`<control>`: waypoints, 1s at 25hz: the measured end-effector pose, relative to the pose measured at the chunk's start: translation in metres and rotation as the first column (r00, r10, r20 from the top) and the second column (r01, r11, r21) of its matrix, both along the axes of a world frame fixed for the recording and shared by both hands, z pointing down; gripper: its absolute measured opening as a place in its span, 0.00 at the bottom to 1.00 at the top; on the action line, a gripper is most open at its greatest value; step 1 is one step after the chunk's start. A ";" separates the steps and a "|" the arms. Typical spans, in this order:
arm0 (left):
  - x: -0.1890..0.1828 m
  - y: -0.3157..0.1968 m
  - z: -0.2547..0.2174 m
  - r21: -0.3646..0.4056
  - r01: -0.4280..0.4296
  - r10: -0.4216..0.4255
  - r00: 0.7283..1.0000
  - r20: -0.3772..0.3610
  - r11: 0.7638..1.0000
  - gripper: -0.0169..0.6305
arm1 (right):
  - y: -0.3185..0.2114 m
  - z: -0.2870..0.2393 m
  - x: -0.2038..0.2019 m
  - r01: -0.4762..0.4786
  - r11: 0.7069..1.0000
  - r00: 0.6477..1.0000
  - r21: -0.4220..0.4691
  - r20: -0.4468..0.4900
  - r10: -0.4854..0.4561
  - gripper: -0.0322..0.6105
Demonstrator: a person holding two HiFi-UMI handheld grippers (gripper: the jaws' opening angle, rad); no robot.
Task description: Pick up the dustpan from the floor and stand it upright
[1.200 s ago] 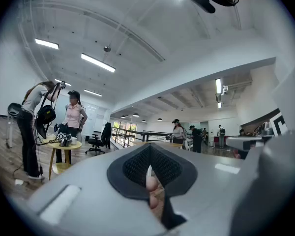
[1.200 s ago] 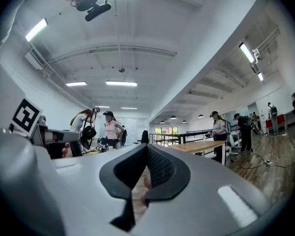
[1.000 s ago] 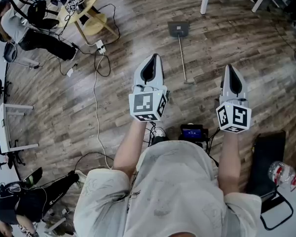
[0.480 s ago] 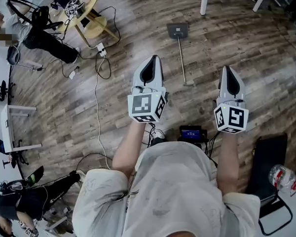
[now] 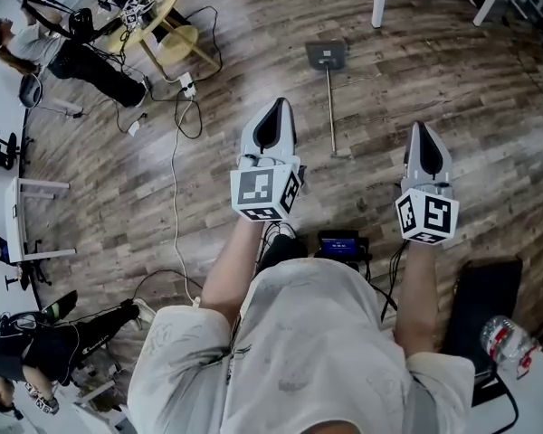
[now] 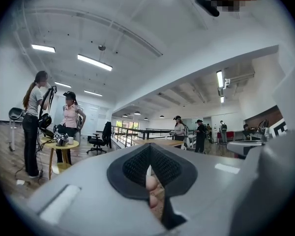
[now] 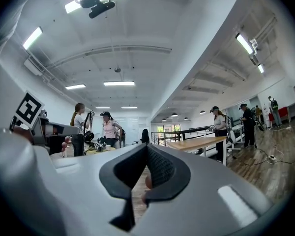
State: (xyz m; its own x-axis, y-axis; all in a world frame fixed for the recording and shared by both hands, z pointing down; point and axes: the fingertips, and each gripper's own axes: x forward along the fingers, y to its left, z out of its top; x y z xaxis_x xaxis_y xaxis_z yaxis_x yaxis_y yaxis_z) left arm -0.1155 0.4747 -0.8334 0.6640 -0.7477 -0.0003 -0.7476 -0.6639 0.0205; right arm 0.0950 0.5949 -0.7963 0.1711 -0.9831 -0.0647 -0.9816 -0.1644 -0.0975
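A big open-plan lab or office hall is spreading out here: strip lights point(image 6: 94, 62) are glowing on a white ceiling point(image 7: 152, 28), people point(image 6: 33, 127) are standing by a round yellow table point(image 6: 74, 143) and long desks point(image 7: 199, 142), cables point(image 5: 174, 183) are trailing across the wood-plank floor point(image 5: 452, 89)

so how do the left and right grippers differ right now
The left gripper sits left of the dustpan handle; the right gripper sits to the handle's right. In the head view the left gripper reaches a little further forward than the right gripper. Shared: both are shut, empty, pointing ahead and clear of the dustpan, which lies flat.
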 end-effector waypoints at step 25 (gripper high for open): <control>-0.088 -0.644 0.070 -0.029 -0.065 0.063 0.995 -0.078 0.997 0.06 | -0.635 0.046 -0.108 -0.038 0.996 0.995 -0.075 -0.095 0.030 0.06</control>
State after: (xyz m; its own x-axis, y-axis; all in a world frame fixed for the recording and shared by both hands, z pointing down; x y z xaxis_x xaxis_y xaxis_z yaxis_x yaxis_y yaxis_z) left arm -0.2039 -0.1696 -0.7636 0.7096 -0.7039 -0.0304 -0.6987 -0.7086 0.0984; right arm -0.0128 -0.0397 -0.7502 0.2012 -0.9795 -0.0066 -0.9795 -0.2013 0.0092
